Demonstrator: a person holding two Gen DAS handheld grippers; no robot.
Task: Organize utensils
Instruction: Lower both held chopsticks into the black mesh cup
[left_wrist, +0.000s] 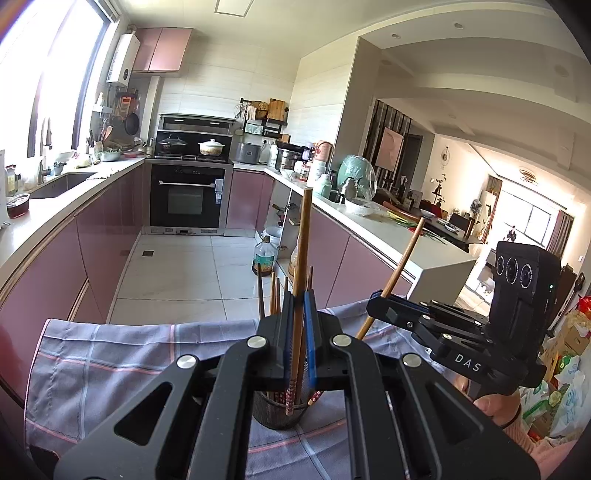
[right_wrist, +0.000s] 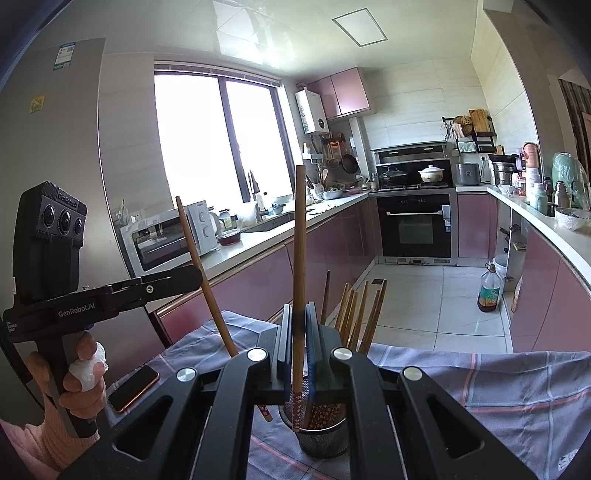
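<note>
On the left, my left gripper (right_wrist: 201, 275), printed "GenRobot.AI", is clamped on one chopstick (right_wrist: 207, 280) that leans over the checked cloth (left_wrist: 110, 354). A phone (right_wrist: 135, 387) lies on the cloth below it. In the middle, the mesh holder (right_wrist: 323, 439) stands on the cloth with more chopsticks (right_wrist: 360, 317) inside. My right gripper (left_wrist: 376, 297), lettered "DAS", pinches another chopstick (right_wrist: 299, 258), nearly upright above the holder.

Kitchen with pink cabinets (left_wrist: 103, 236), black oven (left_wrist: 187, 195), white floor tiles (left_wrist: 184, 273), and bright window (right_wrist: 218, 136).
</note>
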